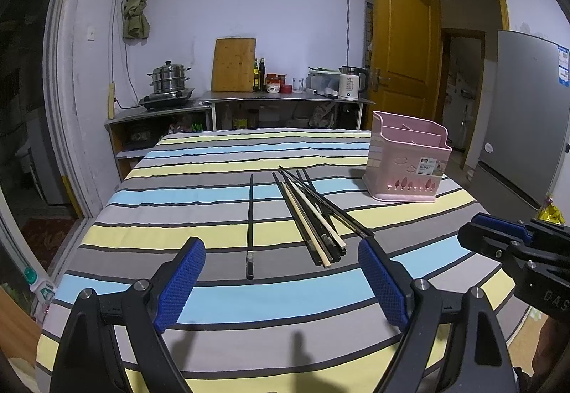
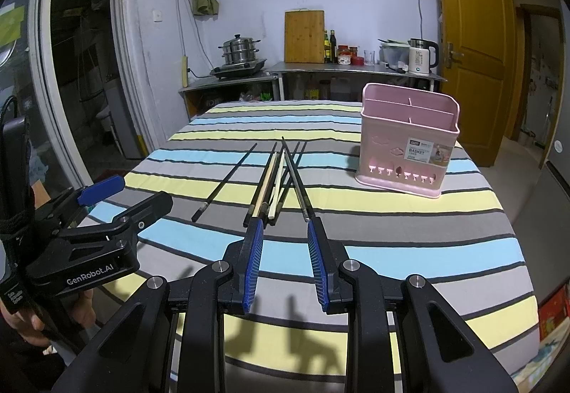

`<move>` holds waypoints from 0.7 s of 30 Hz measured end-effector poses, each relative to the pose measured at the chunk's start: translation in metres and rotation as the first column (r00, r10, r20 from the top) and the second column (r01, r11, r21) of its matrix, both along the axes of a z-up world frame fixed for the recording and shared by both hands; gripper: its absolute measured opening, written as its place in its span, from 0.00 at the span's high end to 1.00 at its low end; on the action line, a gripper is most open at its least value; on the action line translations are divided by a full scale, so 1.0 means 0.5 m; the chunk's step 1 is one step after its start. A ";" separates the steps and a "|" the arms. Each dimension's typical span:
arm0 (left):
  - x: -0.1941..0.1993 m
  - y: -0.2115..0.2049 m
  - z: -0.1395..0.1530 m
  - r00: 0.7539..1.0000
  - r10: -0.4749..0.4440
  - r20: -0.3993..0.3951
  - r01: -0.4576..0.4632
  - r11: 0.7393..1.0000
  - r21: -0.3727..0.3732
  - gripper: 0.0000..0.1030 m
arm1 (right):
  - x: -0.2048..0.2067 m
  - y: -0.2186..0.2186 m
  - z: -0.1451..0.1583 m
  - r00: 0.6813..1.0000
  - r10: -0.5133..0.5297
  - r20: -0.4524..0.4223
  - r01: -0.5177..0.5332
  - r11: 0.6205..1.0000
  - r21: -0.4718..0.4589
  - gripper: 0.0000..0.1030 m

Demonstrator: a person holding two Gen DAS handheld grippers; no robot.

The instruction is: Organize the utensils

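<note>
A bundle of black and pale chopsticks (image 1: pixel 313 215) lies on the striped tablecloth, with one black chopstick (image 1: pixel 250 225) apart on its left. A pink utensil basket (image 1: pixel 406 161) stands upright at the right. My left gripper (image 1: pixel 281 250) is wide open and empty, near the chopsticks' near ends. In the right wrist view the bundle (image 2: pixel 281 176), the single chopstick (image 2: pixel 224 183) and the basket (image 2: pixel 406 140) show too. My right gripper (image 2: pixel 285 225) is partly open and empty, its fingertips just short of the bundle's near ends.
The table (image 2: pixel 392 232) carries a striped cloth and drops off at left and right. A counter (image 1: pixel 285 97) with a steamer pot, cutting board, bottles and kettle stands behind. A yellow door (image 1: pixel 402 37) and a fridge (image 1: pixel 527 115) are at right.
</note>
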State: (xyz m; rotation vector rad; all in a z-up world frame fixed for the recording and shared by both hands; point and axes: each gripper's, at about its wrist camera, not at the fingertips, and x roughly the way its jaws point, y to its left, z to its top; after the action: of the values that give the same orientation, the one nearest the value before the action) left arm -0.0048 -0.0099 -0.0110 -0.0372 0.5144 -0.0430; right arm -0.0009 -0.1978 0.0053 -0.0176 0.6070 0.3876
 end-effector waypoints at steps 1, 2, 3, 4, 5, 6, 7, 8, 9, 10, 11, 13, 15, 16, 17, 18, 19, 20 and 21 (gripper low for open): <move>0.000 0.000 0.000 1.000 0.000 -0.001 0.000 1.000 0.000 0.15 | 0.000 0.000 -0.001 1.000 0.001 -0.001 -0.001 1.000 0.000 0.74; 0.000 -0.001 -0.001 1.000 0.000 -0.001 0.000 1.000 0.001 0.15 | 0.000 0.000 -0.001 1.000 0.001 -0.002 -0.001 1.000 0.000 0.74; 0.000 -0.001 0.000 1.000 0.000 0.000 0.000 1.000 0.001 0.15 | 0.001 0.000 -0.002 1.000 0.000 -0.003 0.000 1.000 -0.001 0.74; 0.000 -0.001 -0.001 1.000 0.000 -0.001 0.000 1.000 0.000 0.15 | 0.001 0.000 -0.002 1.000 0.000 -0.002 0.000 1.000 0.000 0.74; 0.000 -0.001 -0.001 1.000 0.000 -0.002 0.000 1.000 0.000 0.15 | 0.001 0.001 -0.002 1.000 0.000 -0.002 0.000 1.000 0.000 0.74; 0.001 -0.002 -0.002 1.000 0.000 -0.002 0.000 1.000 0.001 0.15 | 0.001 0.001 -0.003 1.000 -0.001 -0.003 0.001 1.000 0.000 0.74; 0.002 -0.002 -0.003 1.000 -0.001 -0.003 0.001 1.000 0.001 0.15 | 0.001 0.001 -0.002 1.000 -0.001 -0.003 0.001 1.000 -0.001 0.74; 0.002 -0.002 -0.004 1.000 -0.001 -0.004 0.001 1.000 0.001 0.15 | 0.001 0.000 -0.002 1.000 0.000 -0.003 0.000 1.000 0.000 0.74; 0.003 -0.002 -0.005 1.000 -0.001 -0.005 0.001 1.000 0.001 0.15 | 0.001 0.001 -0.002 1.000 0.000 -0.003 0.000 1.000 0.000 0.74; 0.004 -0.002 -0.006 1.000 -0.001 -0.007 0.001 1.000 0.002 0.15 | 0.001 0.001 -0.003 1.000 0.000 -0.003 0.000 1.000 0.000 0.74; 0.005 -0.003 -0.006 1.000 -0.002 -0.009 0.002 1.000 0.003 0.15 | 0.003 0.001 -0.003 1.000 0.000 -0.005 0.000 1.000 -0.001 0.74; 0.007 -0.003 -0.008 1.000 -0.004 -0.011 0.004 1.000 0.003 0.15 | 0.004 0.002 -0.007 1.000 0.001 -0.008 -0.001 1.000 -0.001 0.74; 0.008 -0.004 -0.009 1.000 -0.005 -0.012 0.005 1.000 0.006 0.15 | 0.008 0.003 -0.009 1.000 0.001 -0.011 -0.001 1.000 -0.001 0.74; 0.008 -0.003 -0.009 1.000 -0.006 -0.013 0.006 1.000 0.006 0.15 | 0.008 0.003 -0.011 1.000 0.001 -0.012 -0.001 1.000 0.000 0.74; 0.009 -0.003 -0.009 1.000 -0.007 -0.014 0.008 1.000 0.006 0.15 | 0.009 0.004 -0.010 1.000 0.001 -0.013 -0.001 1.000 0.000 0.74; 0.010 -0.002 -0.010 1.000 -0.008 -0.014 0.008 1.000 0.007 0.15 | 0.009 0.004 -0.012 1.000 0.002 -0.014 -0.002 1.000 0.001 0.74; 0.010 -0.002 -0.010 1.000 -0.008 -0.014 0.008 1.000 0.007 0.15 | 0.014 0.003 -0.012 1.000 0.003 -0.016 -0.003 1.000 0.001 0.74; 0.010 -0.002 -0.010 1.000 -0.008 -0.015 0.008 1.000 0.007 0.15 | 0.014 0.003 -0.011 1.000 0.002 -0.016 -0.002 1.000 0.002 0.74; 0.011 -0.002 -0.010 1.000 -0.009 -0.017 0.009 1.000 0.007 0.15 | 0.014 0.003 -0.013 1.000 0.003 -0.017 -0.003 1.000 0.002 0.74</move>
State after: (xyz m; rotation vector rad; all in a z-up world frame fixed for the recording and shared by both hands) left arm 0.0009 -0.0108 -0.0162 -0.0279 0.5313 -0.0496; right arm 0.0063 -0.1962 -0.0010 -0.0131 0.6238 0.3912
